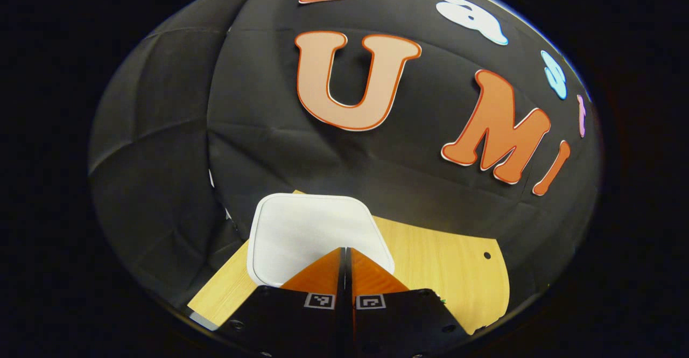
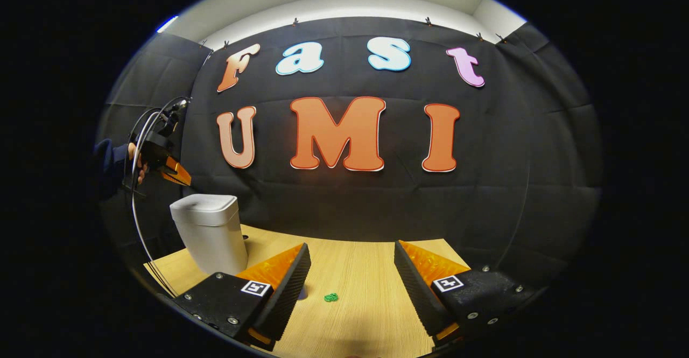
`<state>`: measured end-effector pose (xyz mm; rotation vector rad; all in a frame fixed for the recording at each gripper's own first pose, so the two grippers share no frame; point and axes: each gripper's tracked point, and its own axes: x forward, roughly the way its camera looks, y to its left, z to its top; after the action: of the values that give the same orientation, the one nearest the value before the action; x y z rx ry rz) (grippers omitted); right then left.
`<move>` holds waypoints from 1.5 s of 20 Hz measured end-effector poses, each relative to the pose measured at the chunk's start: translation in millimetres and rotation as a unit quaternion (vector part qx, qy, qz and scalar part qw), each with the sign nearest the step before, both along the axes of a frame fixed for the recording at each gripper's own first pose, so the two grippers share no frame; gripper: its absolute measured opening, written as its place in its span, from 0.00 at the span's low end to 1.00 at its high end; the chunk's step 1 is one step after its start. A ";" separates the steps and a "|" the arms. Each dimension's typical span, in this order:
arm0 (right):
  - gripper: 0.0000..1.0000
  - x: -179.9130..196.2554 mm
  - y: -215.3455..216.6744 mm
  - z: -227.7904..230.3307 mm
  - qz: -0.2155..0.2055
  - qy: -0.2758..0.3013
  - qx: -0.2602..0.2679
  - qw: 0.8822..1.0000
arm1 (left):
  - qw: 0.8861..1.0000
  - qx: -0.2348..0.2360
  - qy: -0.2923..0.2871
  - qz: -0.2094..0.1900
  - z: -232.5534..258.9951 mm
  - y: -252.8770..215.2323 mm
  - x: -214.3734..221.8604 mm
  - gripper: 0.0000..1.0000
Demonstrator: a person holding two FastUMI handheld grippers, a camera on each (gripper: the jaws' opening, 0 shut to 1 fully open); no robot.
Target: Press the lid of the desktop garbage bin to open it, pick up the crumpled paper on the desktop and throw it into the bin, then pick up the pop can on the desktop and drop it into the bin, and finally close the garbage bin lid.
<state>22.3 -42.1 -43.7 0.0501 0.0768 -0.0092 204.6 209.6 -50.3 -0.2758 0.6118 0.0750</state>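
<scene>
Hovering with closed left tongs (image 1: 345,251) just above the shut lid of the white rounded plastic bin (image 1: 312,234) on the wooden bench (image 1: 447,261), nearer than wide-open, empty right tongs (image 2: 351,264) aside.

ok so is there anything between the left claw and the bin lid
No, just air: in the right gripper view the left claw hangs shut above the closed bin lid, apart from it.

A staged recording booth, apparently inside a plain room: black cloth (image 2: 344,207) is hanging clipped as a backdrop below a pale wall (image 2: 344,2), enclosing a light wooden counter (image 2: 355,272) that is carrying a white desktop bin (image 2: 210,231).
</scene>
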 end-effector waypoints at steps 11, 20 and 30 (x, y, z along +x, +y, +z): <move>0.94 11.0 -16.6 -20.2 -0.012 0.024 -0.002 1.000 | 0.990 -0.024 0.137 -0.026 -66.7 -10.3 14.1 0.00; 0.94 12.3 -12.0 -22.5 -0.009 0.028 0.008 1.000 | 0.988 -0.013 0.151 -0.028 -69.6 -5.9 5.3 0.00; 0.93 10.8 -6.8 -14.8 0.000 0.024 -0.011 1.000 | 0.977 0.176 -0.120 0.024 95.7 16.4 12.5 0.00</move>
<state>33.1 -48.9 -58.4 0.0288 0.1237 -0.0119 217.1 226.0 45.4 0.0450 0.3421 0.1917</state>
